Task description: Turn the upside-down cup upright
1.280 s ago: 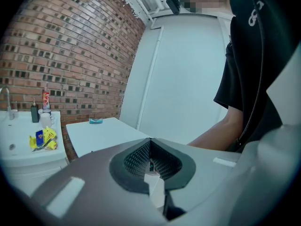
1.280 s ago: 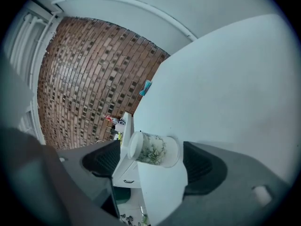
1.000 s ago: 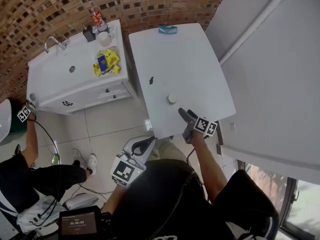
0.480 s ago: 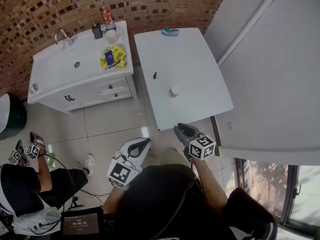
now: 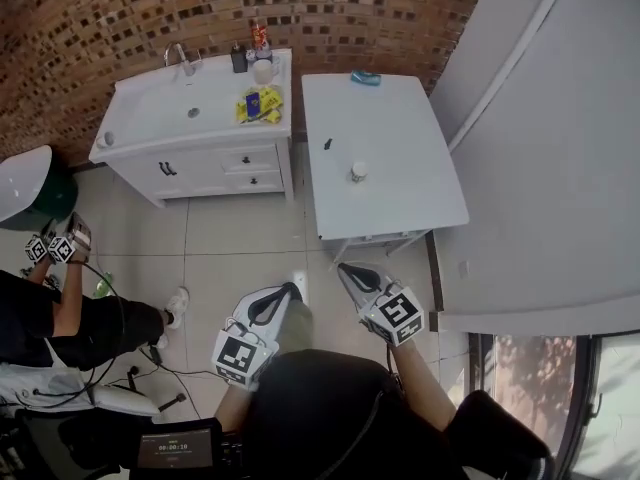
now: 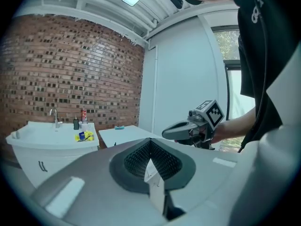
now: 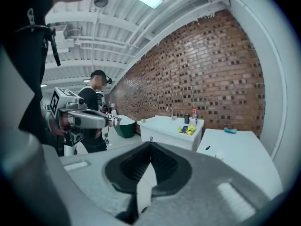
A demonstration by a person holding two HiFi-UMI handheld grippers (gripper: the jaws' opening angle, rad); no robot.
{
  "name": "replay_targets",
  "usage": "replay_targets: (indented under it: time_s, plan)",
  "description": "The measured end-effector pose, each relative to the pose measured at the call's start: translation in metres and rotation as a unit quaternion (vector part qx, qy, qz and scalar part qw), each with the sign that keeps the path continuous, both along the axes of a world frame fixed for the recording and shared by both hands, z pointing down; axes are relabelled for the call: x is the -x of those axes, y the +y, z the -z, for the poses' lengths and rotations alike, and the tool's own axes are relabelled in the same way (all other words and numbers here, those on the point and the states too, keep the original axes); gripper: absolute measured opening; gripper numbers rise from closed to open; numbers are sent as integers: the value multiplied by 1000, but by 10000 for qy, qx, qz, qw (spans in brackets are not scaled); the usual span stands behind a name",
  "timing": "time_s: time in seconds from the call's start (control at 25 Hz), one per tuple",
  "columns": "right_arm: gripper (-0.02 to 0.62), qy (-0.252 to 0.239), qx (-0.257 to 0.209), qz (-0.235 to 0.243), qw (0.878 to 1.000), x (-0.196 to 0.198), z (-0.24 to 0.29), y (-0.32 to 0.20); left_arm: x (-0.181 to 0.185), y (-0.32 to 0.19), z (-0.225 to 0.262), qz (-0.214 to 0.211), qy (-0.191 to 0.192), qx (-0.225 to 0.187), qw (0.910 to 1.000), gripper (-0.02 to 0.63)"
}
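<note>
Head view, layout:
- Table (image 5: 400, 193) and sink cabinet (image 5: 150, 133) both back onto the brick wall (image 5: 120, 13); the cabinet is just left of the table
- On the table: cup (image 5: 358, 171) near the middle, small object (image 5: 327, 144) left of and behind it, flat item (image 5: 365, 78) at the far edge
- On the cabinet: faucet (image 5: 180, 58) at the back, bottles (image 5: 260, 38) at the back right corner, sachets (image 5: 260, 103) in front of them
- Left gripper (image 5: 292, 290) and right gripper (image 5: 343, 268) side by side over the floor (image 5: 230, 238), in front of the table (well apart from the cup)
- Second person (image 5: 60, 313) far left
</note>
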State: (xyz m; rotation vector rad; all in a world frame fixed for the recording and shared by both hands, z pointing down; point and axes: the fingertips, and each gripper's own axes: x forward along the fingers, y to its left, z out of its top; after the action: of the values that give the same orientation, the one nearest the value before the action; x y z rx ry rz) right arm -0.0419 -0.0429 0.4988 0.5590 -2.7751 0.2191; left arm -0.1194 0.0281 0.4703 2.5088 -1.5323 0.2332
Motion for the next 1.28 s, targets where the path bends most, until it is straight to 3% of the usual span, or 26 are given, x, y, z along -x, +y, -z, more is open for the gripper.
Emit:
replay_targets:
  time_s: [0.12, 0.36, 0.52, 0.64, 0.88, 1.28]
  plan:
    - [-8, -56, -138, -81, 9999, -48, 8, 63, -40, 51, -10, 11, 106, 95, 9999, 15]
    - [-8, -124, 84, -532, 9985, -150, -8, 164, -136, 145, -9, -291, 227, 13, 9993, 15]
    - [-8, -278, 173, -681, 9971, -184, -9, 215, -174, 195, -12, -545, 147, -8, 9984, 15]
    - [-8, -375, 152, -662, 9970, -193, -6, 243, -191, 218, -4, -581, 156, -7, 9982, 15]
    - [-8, -143, -461, -448, 9978, -187, 14, 278, -209, 243, 2, -749, 58, -22, 9972, 15]
    - [-8, -307, -557, -326, 9974, -173, 29, 292, -209, 259, -4, -897, 72, -151, 9958, 15]
